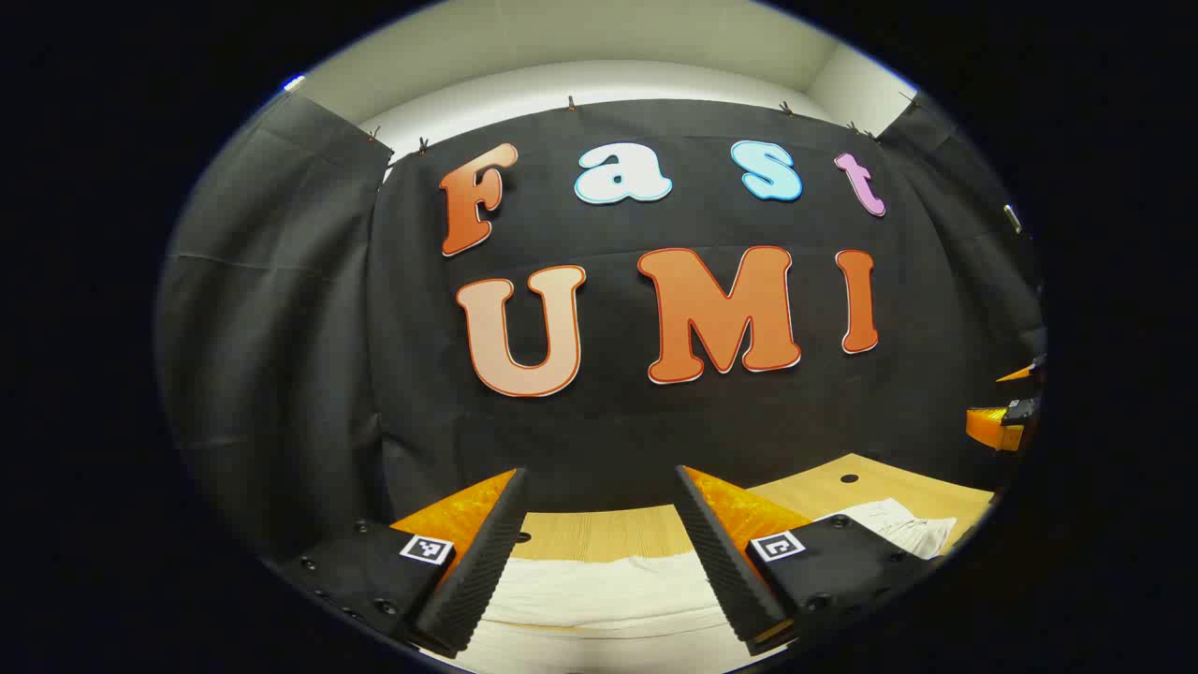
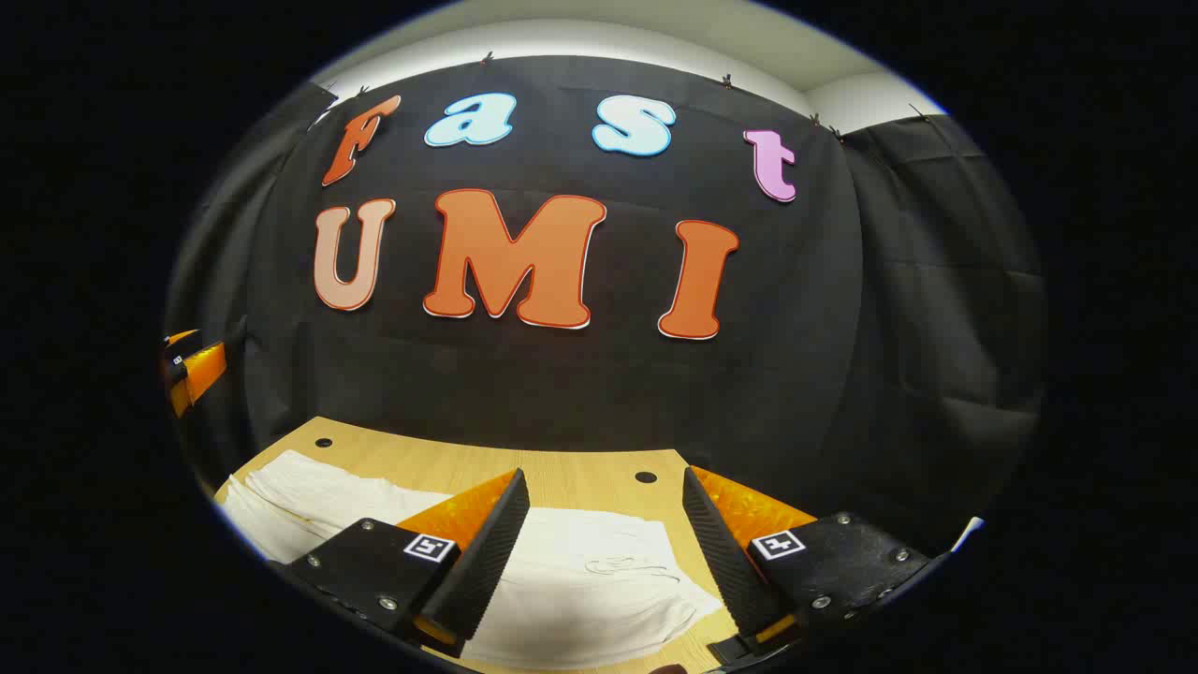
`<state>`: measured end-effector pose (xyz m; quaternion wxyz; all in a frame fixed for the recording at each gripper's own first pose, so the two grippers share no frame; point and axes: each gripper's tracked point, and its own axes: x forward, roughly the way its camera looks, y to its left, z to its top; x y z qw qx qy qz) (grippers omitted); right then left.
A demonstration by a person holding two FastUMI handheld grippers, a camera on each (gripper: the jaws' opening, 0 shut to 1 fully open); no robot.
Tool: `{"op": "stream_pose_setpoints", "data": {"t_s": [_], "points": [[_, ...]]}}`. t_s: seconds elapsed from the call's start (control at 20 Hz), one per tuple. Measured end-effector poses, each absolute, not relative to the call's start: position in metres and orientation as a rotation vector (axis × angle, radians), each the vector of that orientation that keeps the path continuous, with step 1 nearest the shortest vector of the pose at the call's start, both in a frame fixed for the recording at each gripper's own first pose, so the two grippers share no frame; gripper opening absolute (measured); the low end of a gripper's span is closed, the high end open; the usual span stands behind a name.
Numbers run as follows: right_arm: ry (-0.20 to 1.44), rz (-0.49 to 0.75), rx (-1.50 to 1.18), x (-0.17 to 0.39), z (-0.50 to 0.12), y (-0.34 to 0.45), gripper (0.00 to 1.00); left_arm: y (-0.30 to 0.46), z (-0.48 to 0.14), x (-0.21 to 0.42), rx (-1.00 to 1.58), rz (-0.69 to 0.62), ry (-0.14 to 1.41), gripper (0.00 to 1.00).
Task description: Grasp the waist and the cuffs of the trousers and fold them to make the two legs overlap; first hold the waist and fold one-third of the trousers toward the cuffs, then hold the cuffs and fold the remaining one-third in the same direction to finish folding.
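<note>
Two tongs hang above the wooden worktop (image 2: pixel 580 468), both spread wide and pinching nothing. Left tongs (image 1: pixel 599 552) hover over the white trousers (image 1: pixel 599 590), which lie flat on the worktop; right tongs (image 2: pixel 599 552) hover over the same trousers' end.

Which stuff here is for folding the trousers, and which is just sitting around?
For the job:
- white trousers, lying flat
- left gripper, open above the cloth
- right gripper, open above the cloth

Just there:
- wooden table
- black cloth wall
</note>
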<state>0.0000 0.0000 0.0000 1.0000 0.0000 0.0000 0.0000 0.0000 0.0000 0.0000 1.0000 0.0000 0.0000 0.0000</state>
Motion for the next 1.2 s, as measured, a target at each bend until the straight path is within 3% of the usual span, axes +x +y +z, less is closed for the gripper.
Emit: {"op": "stream_pose_setpoints", "data": {"t_s": [0.85,1.2], "points": [[0.033,0.01,0.006,0.002,-0.012,-0.01,0.99,-0.023,0.002,-0.001,0.007,-0.014,0.001,1.0],[0.104,-0.011,0.005,0.009,-0.034,-0.027,0.99,-0.025,-0.03,0.002,-0.033,-0.012,0.108,1.0]]}}
